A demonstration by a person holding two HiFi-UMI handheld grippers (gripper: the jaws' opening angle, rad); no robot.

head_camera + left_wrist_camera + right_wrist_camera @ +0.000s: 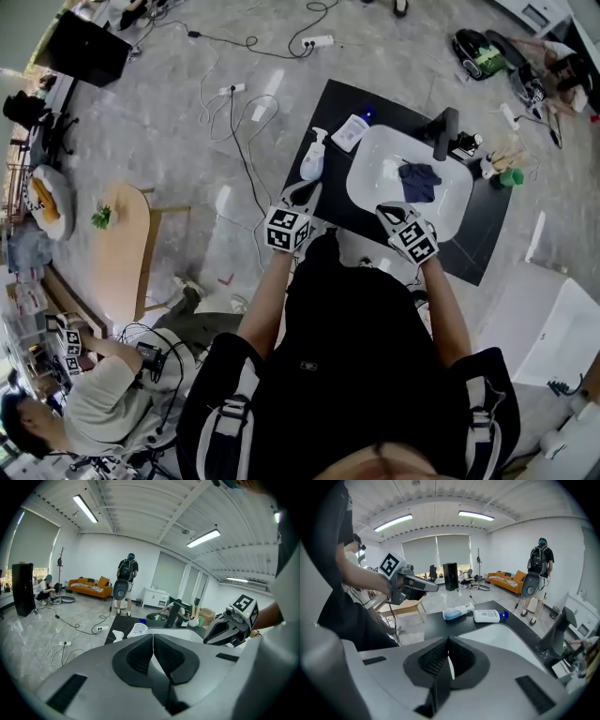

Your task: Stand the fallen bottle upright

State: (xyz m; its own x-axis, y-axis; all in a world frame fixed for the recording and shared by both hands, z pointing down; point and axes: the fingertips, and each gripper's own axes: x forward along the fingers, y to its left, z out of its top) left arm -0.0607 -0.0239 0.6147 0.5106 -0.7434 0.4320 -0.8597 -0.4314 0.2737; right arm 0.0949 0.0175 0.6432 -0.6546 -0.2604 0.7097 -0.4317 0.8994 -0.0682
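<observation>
— Jaws of the left gripper [153, 637]: apart or together?
— Together, pad against pad, with nothing between them. It hangs over the near left edge of the matte black countertop [483, 234] and points toward the far side.
— And the right gripper [448, 640]?
— Closed too. Its ribbed pads meet at the tips and hold nothing. It sits to the right of the left gripper, over the near rim of the white oval sink basin [375, 150].
— Where is the bottle?
— Two bottles lie on their sides on the countertop, left of the basin. The white spray bottle with pale blue liquid [457, 612] is the nearer one and lies further left, with its trigger head toward the far side. The flat white plastic bottle with a blue cap [489, 615] lies just beyond it, close to the basin's far left rim, cap pointing far.
— Is either gripper touching one?
— No. The left gripper's tips are near the base of the spray bottle but apart from it. The right gripper is well apart from both.
— Anything in the basin?
— A crumpled dark blue cloth [419, 180] lies in its middle. A black faucet [443, 134] stands at the far right rim.
</observation>
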